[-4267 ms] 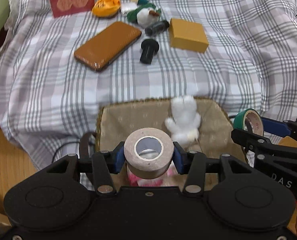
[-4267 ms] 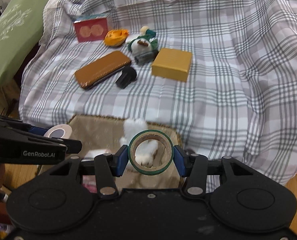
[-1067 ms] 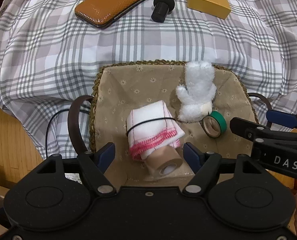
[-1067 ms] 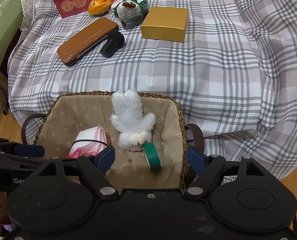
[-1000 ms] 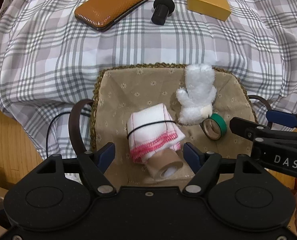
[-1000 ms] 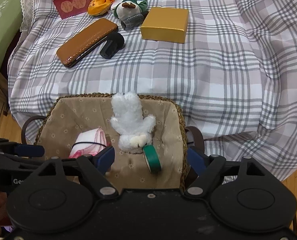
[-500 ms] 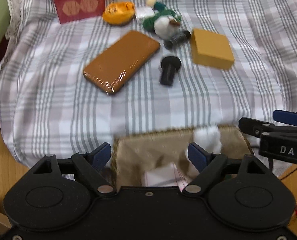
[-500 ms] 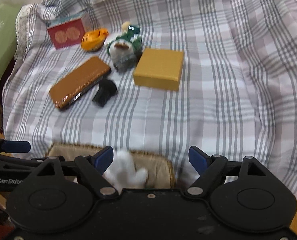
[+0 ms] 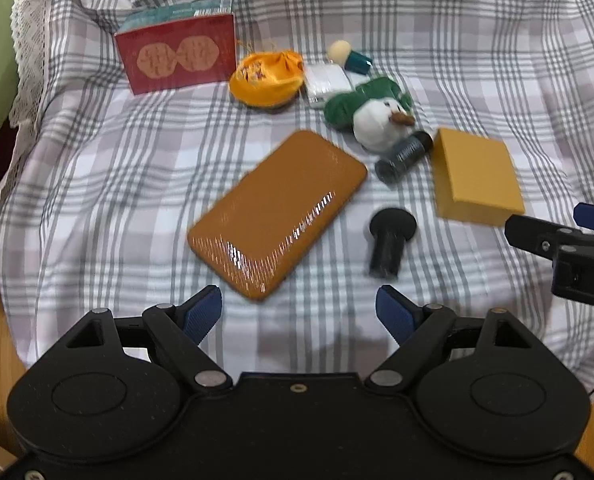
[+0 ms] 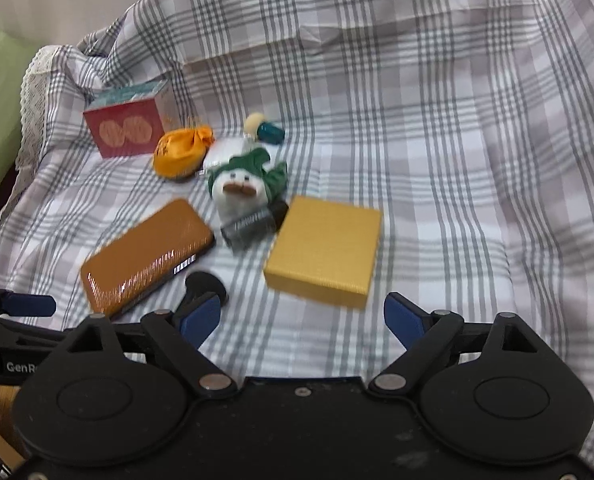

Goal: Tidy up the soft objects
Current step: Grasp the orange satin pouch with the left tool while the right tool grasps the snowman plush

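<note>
Surface: checked cloth (image 9: pixel 97 184) draped over a bed or sofa; all remaining items lie on it.
Soft items left: snowman plush (image 9: pixel 373 114) with a green hat, near the middle of the spread, and an orange drawstring pouch (image 9: pixel 266 79) just beside the red box (image 9: pixel 177 54).
Plush position: lies on its side, touching a dark tube (image 9: pixel 405 156) at its lower edge; a white packet (image 9: pixel 327 80) sits against its hat.
Hard neighbours: tan glossy case (image 9: pixel 277 212), gold box (image 9: pixel 477 176), black knob (image 9: pixel 389 240). Judged not part of the task.
Handling, plush: likely light and squashy, not fragile, with fuzzy fabric that should not slip. Best grip appears to be across the white body, clear of the tube.
Handling, pouch: likely limp and light. The gathered top seems the surest place to pinch.
Left gripper (image 9: pixel 299 314): jaws spread wide, nothing between them, touching nothing; poised above the near cloth short of the tan case. Its jaws have just been opening.
Right gripper (image 10: pixel 303 318): jaws wide apart and empty, just opening further; the gold box lies directly ahead.
Risk: a wide grab at the plush may drag the tube along.
</note>
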The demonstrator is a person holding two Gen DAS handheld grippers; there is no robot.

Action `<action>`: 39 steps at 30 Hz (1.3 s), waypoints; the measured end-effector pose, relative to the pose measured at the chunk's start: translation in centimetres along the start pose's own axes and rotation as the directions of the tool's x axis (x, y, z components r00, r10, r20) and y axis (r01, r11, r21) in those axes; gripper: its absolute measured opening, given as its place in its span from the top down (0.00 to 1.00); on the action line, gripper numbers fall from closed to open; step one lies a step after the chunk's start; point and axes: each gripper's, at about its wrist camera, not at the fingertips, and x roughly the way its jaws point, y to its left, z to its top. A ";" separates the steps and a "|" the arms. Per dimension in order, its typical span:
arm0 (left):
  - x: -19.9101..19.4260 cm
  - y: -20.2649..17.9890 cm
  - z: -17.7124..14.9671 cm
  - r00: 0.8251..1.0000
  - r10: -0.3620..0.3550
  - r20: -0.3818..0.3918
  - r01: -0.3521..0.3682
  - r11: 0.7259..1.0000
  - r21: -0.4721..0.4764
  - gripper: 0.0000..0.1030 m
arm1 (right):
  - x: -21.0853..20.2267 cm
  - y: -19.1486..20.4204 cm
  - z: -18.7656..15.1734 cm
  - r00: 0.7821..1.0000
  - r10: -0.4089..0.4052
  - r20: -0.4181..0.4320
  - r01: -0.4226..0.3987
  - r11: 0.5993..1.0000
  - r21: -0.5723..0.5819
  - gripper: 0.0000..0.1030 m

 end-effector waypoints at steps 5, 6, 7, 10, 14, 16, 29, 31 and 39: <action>1.2 0.5 1.9 0.999 0.018 0.028 -0.018 1.000 0.008 0.20 | 1.8 0.4 2.4 0.999 0.041 0.021 -0.041 0.999 0.013 0.10; 1.5 0.6 2.3 0.999 0.020 0.031 -0.021 1.000 0.010 0.20 | 2.2 0.5 3.0 0.999 0.040 0.030 -0.040 0.999 0.009 0.10; 1.7 0.6 2.6 0.999 0.024 0.035 -0.024 1.000 0.012 0.20 | 2.4 0.6 3.4 0.999 0.035 0.038 -0.035 0.999 0.007 0.10; 2.6 0.8 3.7 0.998 0.035 0.052 -0.036 0.999 0.024 0.20 | 3.6 0.7 5.1 0.998 0.032 0.060 -0.033 0.999 0.012 0.10; 3.7 1.3 5.3 0.996 0.049 0.078 -0.051 0.998 0.023 0.20 | 5.5 0.9 6.7 0.998 0.033 0.055 -0.033 0.999 0.012 0.10; 4.2 1.6 6.1 0.995 0.052 0.081 -0.054 0.998 0.018 0.20 | 6.3 1.1 7.5 0.998 0.021 0.057 -0.021 1.000 0.008 0.10; 7.2 4.5 11.9 0.988 0.068 0.141 -0.057 0.995 -0.077 0.20 | 11.0 3.6 9.4 0.997 0.058 0.041 -0.052 0.990 -0.132 0.10; 7.5 4.8 12.5 0.987 0.064 0.146 -0.050 0.994 -0.093 0.20 | 11.5 3.9 9.3 0.997 0.064 0.035 -0.059 0.988 -0.140 0.10; 8.9 3.5 14.6 0.976 0.084 0.198 -0.075 0.996 -0.055 0.08 | 14.7 5.0 9.3 0.999 0.050 -0.002 -0.050 0.985 -0.167 0.09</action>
